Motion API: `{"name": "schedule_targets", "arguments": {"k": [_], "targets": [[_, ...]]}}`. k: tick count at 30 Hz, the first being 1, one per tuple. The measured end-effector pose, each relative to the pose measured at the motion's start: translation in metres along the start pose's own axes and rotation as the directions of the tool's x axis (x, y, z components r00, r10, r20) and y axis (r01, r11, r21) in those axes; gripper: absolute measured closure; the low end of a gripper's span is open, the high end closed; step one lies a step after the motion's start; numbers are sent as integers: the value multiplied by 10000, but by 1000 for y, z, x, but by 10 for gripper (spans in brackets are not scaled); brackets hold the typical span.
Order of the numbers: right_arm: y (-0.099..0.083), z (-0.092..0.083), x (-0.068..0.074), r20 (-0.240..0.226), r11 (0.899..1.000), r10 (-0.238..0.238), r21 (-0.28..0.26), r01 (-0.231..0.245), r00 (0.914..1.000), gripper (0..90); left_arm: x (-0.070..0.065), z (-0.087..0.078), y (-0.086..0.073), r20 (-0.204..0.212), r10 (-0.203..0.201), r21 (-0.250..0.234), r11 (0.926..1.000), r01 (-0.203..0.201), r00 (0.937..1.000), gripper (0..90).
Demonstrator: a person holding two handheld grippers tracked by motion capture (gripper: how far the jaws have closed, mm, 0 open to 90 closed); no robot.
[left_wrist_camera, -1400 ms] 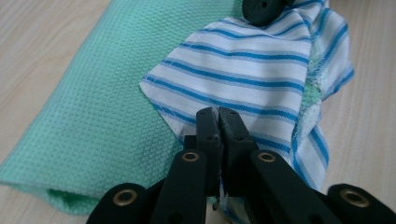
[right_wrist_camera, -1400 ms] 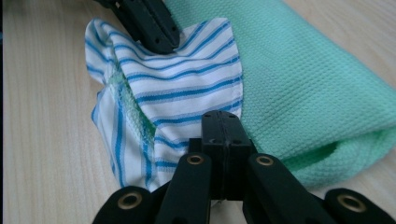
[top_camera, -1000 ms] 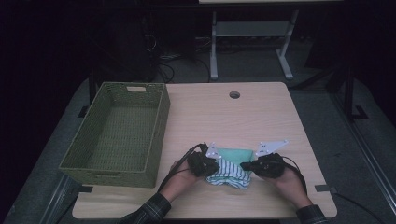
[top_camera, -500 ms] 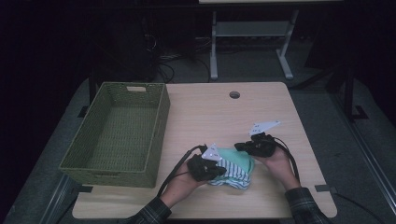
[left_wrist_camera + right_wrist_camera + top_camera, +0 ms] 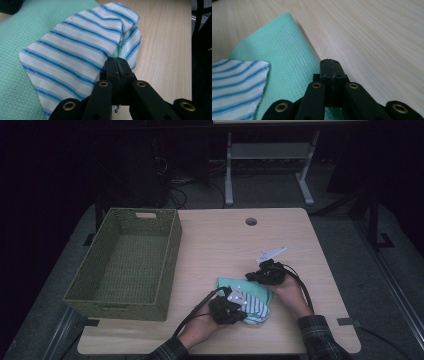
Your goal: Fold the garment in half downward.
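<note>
A mint green cloth [image 5: 227,283] lies on the table near the front edge, with a white cloth with blue stripes [image 5: 254,306] on top of it. My left gripper [image 5: 244,312] sits at the near side of the pile. In the left gripper view its jaws [image 5: 117,62] are shut, pinching a folded edge of the striped cloth [image 5: 75,50]. My right gripper [image 5: 251,277] rests at the pile's far right side. Its jaws [image 5: 331,62] are shut over the edge of the green cloth [image 5: 284,55], and no fabric shows between them.
An empty green woven basket [image 5: 170,270] stands on the left half of the wooden table [image 5: 225,240]. A round cable hole [image 5: 251,221] sits near the far edge. Bare wood stretches beyond and to the right of the cloths.
The right gripper has travelled from the cloth's right side to its far edge, leftward and away from me. The left gripper has shifted right and nearer, and the green cloth now shows at the far left.
</note>
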State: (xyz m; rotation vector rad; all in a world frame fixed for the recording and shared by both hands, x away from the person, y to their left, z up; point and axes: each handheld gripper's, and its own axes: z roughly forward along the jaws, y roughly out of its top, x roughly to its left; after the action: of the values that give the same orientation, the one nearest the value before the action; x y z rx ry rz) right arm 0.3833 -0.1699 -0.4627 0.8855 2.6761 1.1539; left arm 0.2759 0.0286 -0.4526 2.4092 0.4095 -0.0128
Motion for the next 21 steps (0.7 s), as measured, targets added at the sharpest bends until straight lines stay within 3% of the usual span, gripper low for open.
{"name": "schedule_targets", "arguments": {"k": [6, 10, 17, 21], "targets": [[-4, -2, -2, -41, 9997, -45, 257, 46, 10000, 900, 3, -2, 0, -410, 385, 282, 9989, -374, 9984, 891], [-8, -5, -4, -27, 9996, -23, 297, 24, 10000, 900, 9, -5, -2, -772, 431, 376, 9985, -403, 9961, 888], [-14, -14, -1, -42, 9991, 36, 416, -34, 10000, 899, 23, -13, -9, -1409, 364, 668, 9974, -272, 9894, 885], [-18, -17, 3, -58, 9988, -43, 479, 46, 10000, 899, 29, -15, -12, -1570, 163, 666, 9978, -59, 9875, 884]]}}
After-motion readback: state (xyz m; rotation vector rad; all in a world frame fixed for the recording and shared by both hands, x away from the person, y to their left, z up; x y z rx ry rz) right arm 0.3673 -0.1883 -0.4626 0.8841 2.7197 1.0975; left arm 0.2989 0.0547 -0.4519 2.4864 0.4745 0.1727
